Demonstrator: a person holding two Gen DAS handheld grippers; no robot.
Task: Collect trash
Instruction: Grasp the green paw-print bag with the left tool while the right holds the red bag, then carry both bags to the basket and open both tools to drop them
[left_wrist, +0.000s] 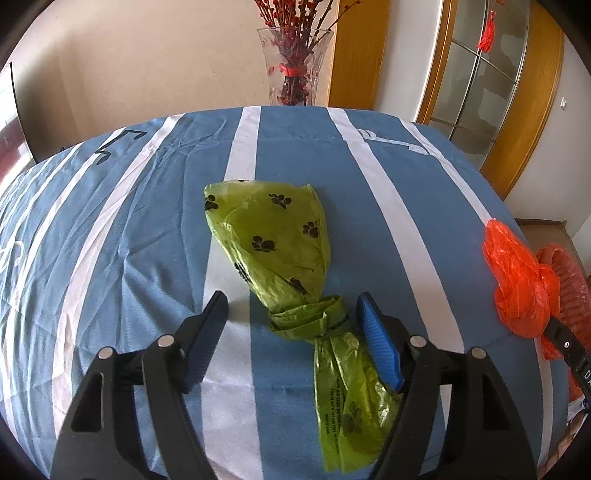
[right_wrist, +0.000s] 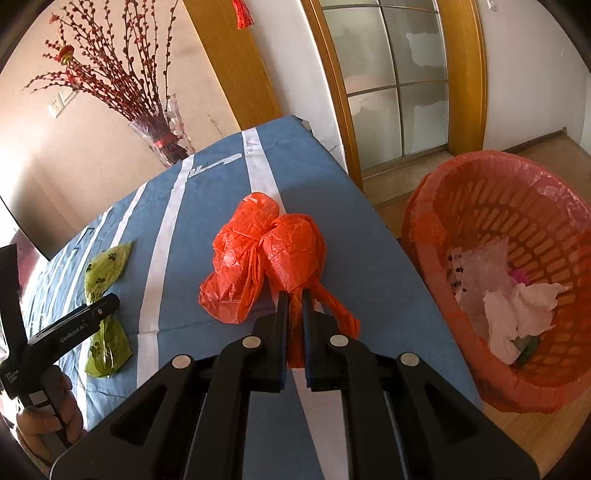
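A tied green paw-print bag (left_wrist: 275, 240) lies on the blue striped tablecloth (left_wrist: 147, 221). My left gripper (left_wrist: 291, 314) is open, its fingers on either side of the bag's knot (left_wrist: 310, 317), not closed on it. The green bag also shows in the right wrist view (right_wrist: 105, 273). My right gripper (right_wrist: 294, 295) is shut on the twisted neck of an orange plastic bag (right_wrist: 266, 254), which rests on the cloth near the table's right edge. The orange bag shows in the left wrist view (left_wrist: 517, 280) too.
An orange slatted waste basket (right_wrist: 432, 236) lined with orange plastic stands on the wooden floor right of the table, with crumpled white paper (right_wrist: 517, 314) inside. A glass vase of red branches (left_wrist: 293, 66) stands behind the table's far edge. A glass door (right_wrist: 391, 77) is behind.
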